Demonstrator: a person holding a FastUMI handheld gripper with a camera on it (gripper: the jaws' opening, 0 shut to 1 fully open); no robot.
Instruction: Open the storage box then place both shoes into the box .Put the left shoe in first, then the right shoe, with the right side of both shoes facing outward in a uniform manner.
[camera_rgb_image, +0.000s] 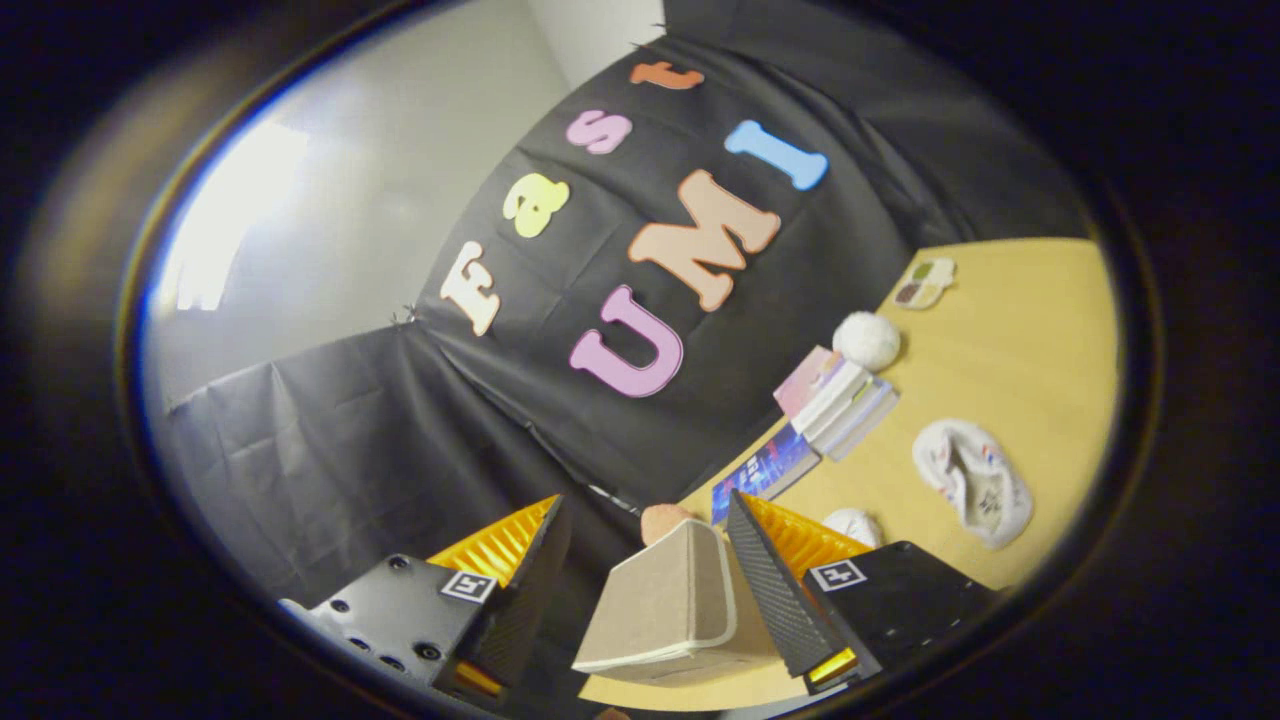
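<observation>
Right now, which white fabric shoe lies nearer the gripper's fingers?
The white shoe peeking beyond one finger; the other shoe lies farther out. Gripper open around beige flap.

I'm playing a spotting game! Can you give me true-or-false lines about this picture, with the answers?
1. A white shoe lies on the table. True.
2. That shoe is between the fingers. False: it lies beyond them, off to the right.
3. A beige flap sits between the fingers of the hand-held gripper. True.
4. The hand-held gripper is shut tight on the flap. False: its fingers are spread, and the left one is clear of the flap.
5. The fluffy ball is black. False: it is white, beside the books.
</observation>
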